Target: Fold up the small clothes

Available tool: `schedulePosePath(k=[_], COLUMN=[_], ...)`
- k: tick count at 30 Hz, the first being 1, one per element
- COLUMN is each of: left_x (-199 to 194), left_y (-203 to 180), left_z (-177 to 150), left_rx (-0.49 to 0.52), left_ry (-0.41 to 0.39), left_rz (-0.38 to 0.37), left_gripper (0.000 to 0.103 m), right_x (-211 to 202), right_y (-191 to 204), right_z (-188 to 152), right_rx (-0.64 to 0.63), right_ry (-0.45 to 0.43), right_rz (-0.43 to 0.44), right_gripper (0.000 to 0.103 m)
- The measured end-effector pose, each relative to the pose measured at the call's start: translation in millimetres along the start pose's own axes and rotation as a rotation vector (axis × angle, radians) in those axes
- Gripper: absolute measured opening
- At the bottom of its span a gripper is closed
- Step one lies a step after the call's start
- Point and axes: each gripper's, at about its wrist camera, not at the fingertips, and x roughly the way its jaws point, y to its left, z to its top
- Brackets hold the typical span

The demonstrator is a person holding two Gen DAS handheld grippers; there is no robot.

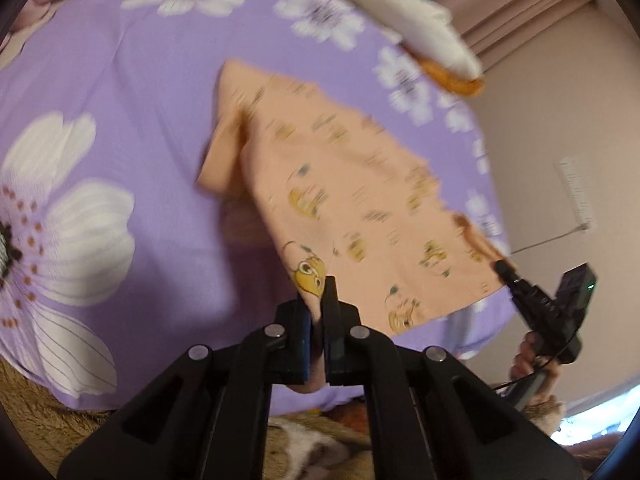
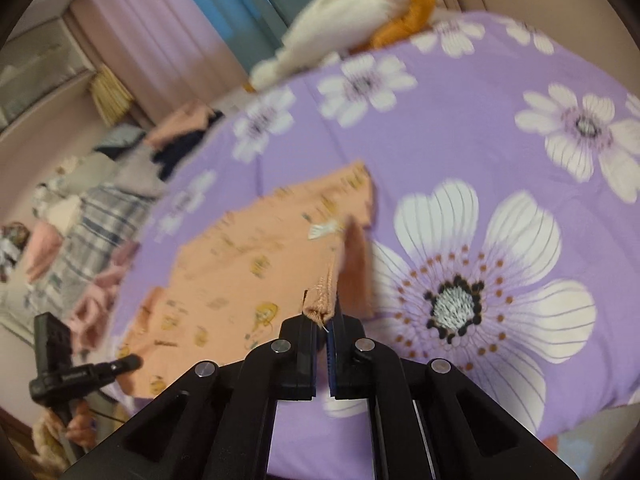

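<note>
Left gripper (image 1: 318, 300) clenched on one near corner of the peach printed garment (image 1: 340, 184), right gripper (image 2: 326, 316) clamped on its ribbed hem at the other near corner. Garment partly lifted, far part trailing on the purple floral bedspread (image 1: 120, 80), toward the bed's near edge. Likely mid-fold or mid-spread. Risks: thin pinch slipping under uneven pull; sleeve at the far side bunching under the body; unequal travel of the two hands skewing the fold. White and orange plush (image 1: 420, 36) near the far edge, clear of the cloth.
</note>
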Motion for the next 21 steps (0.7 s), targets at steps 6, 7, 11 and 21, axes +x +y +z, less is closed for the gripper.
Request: schedulePosePath(k=[6,7,11,21], left_x=[-54,-62,-80,-93], left_y=[-33,-37,-41,-11], left_z=[2,1,-7,-35], left_rx=[0.107,0.123,0.133,0.01], left_ry=[-0.086,-0.09,-0.082,-0.022], left_rz=[-0.058,-0.062,-0.065,-0.043], left_gripper=[0.003,0.003,0.003,0.003], right_x=[-58,-65,-90,-106], right_y=[31,34,48,49], right_z=[9,9,2,-30], right_rx=[-0.063,-0.073,-0.1,-0.028], right_ry=[-0.117,-0.127,-0.161,-0.105], right_rz=[0.037,0.041,0.039,0.053], right_gripper=[0.005,0.005,0.005,0.005])
